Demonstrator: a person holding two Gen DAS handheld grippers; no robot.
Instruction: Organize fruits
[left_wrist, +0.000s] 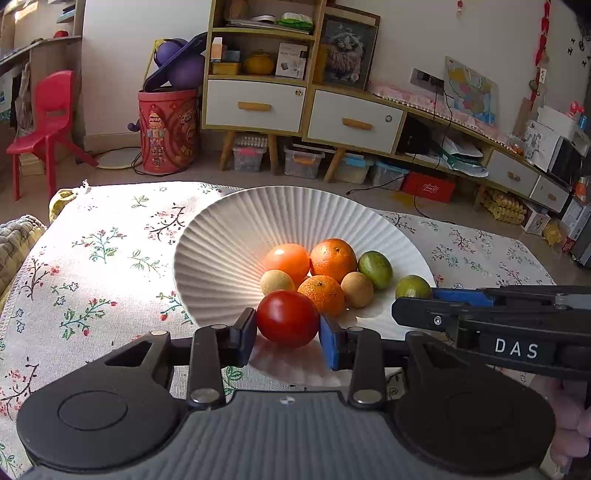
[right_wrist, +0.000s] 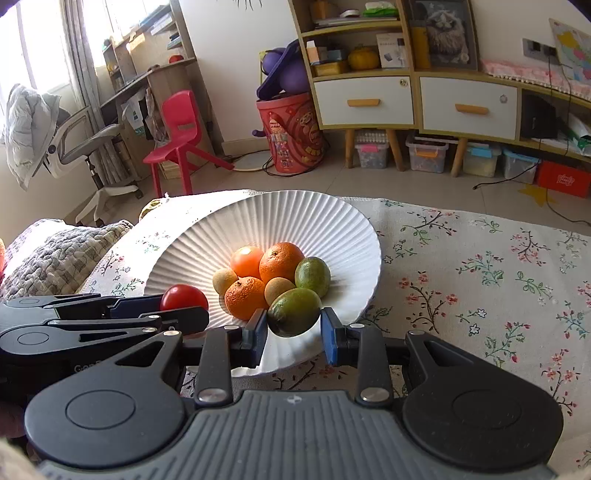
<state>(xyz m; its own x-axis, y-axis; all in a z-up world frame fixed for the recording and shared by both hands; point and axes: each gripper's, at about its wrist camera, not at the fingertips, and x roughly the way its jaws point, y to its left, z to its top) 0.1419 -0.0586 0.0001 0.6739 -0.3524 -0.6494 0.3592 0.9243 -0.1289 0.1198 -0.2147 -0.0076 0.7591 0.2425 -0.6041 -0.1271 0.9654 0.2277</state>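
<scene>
1. Red and shiny, the tomato sat clamped between the two blue pads of the left gripper, just above the near rim of the white bowl. It was probably held there so it could be set down with the other fruit.

2. The right gripper was clamped on a green fruit, smooth and egg-shaped. It hung over the near edge of the bowl too, just beside the pile.

3. The two grippers were side by side at the near rim, each with one fruit. Both fruits looked ready to go in, so the job seemed close to done.

4. The bowl was white, wide and shallow, with thin ridges running from the middle out to the rim like a fan. The sloping sides likely made round fruit roll toward the middle, which is why the pile sat bunched together.

5. In the pile were two bumpy oranges, one smooth orange tomato, two small tan round fruits and another green fruit, all touching.

6. The bowl stood near the far edge of a table covered by a soft cloth with little flowers and twigs printed on it.

7. The tomato's skin looked thin, so a hard squeeze could hurt it.
</scene>
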